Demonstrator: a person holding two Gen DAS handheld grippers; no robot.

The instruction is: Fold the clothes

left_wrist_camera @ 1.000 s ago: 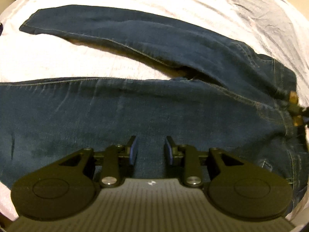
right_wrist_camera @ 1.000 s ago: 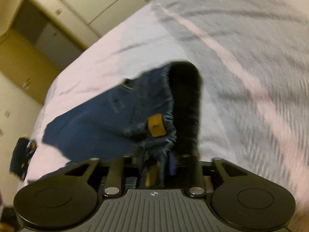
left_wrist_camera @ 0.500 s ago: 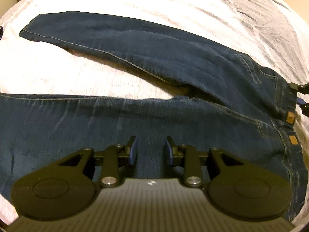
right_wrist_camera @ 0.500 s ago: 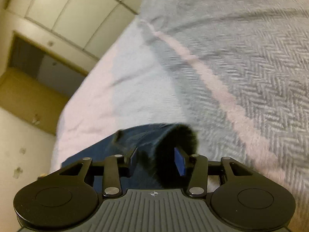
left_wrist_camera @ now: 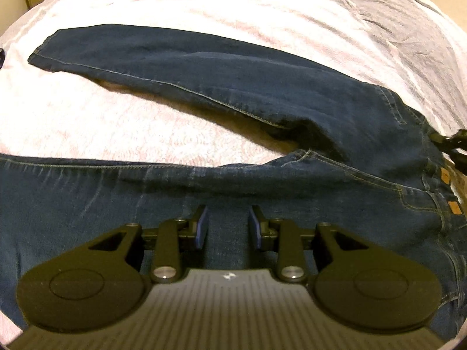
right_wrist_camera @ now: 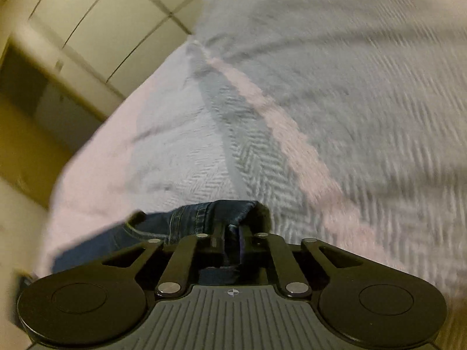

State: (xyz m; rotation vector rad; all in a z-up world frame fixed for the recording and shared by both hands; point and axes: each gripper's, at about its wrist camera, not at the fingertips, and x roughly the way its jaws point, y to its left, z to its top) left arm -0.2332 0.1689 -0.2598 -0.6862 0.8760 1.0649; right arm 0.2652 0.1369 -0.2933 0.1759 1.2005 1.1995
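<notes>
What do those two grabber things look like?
Both are alike. The left gripper is black, with two thin arms ending in blue pads, silver screws, two round flat discs and a grey ribbed deck with a small round mark. The right gripper has the same black arms, silver screws, discs and ribbed deck. No hands, sleeves or cables show.

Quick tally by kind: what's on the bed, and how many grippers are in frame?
Jeans: 1
Bed cover: 1
Grippers: 2, the left gripper and the right gripper, whose fingers have just been opening a little, denim between them.
Tan patches on the waistband: 2
Total: 6
</notes>
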